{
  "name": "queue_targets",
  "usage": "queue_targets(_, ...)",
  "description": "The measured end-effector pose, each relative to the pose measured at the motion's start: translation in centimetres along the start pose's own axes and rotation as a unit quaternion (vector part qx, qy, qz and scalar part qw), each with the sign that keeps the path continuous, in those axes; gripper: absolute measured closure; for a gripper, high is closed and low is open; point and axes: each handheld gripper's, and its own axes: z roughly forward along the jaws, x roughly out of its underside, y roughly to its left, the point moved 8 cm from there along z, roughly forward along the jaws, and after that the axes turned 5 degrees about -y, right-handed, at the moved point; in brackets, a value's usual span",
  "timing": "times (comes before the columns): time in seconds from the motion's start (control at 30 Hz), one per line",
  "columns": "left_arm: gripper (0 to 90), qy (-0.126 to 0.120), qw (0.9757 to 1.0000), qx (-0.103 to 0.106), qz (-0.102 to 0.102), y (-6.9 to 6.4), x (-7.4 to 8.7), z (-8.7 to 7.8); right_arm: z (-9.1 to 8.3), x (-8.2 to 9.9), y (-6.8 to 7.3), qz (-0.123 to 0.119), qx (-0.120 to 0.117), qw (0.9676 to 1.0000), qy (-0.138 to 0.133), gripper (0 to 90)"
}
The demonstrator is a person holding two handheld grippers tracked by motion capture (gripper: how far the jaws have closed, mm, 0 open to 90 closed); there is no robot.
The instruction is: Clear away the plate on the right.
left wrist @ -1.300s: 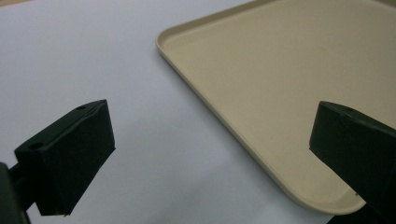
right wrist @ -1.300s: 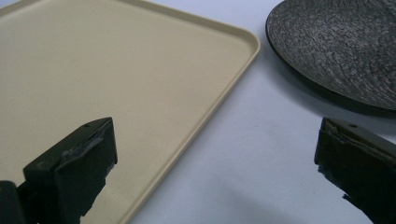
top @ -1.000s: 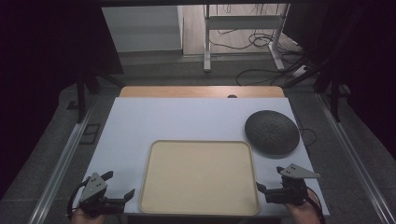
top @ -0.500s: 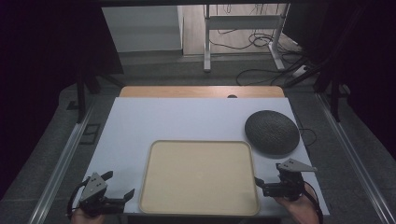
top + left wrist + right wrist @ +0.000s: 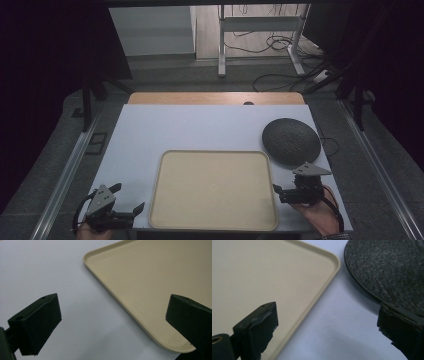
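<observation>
The left gripper (image 5: 131,210) and the right gripper (image 5: 278,191) flank the beige tray (image 5: 215,222), jaws wide and empty. The right one's jaws have just been closing slightly, near a dark round plate (image 5: 291,140).

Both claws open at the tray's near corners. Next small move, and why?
Probably ease the right claw forward to the tray rim. Its jaws are open with nothing between them, just closing a little, straddling the tray's edge and the dark round plate. The left claw waits open.

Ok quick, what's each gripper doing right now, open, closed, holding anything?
Left gripper: open, holding nothing, beside the tray.
Right gripper: open, its jaws just closing slightly, nothing between them, near the dark plate.
</observation>
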Motion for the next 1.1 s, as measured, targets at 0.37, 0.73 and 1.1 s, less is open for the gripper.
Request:
queue_targets(0.37,0.0,0.002,1.0000,-0.001,0.002,0.0,0.0,0.0,1.0,0.4,-2.1,-0.039,0.045,0.9978,0.028,16.0)
queue_targets(0.73,0.0,0.002,1.0000,-0.004,0.001,0.1,0.0,0.0,2.1,0.3,-3.4,-0.101,0.085,0.9899,0.051,24.1)
queue_targets(1.1,0.0,0.003,1.0000,-0.006,0.003,0.2,0.1,0.0,3.0,0.1,-4.4,-0.166,0.122,0.9763,0.065,29.7)
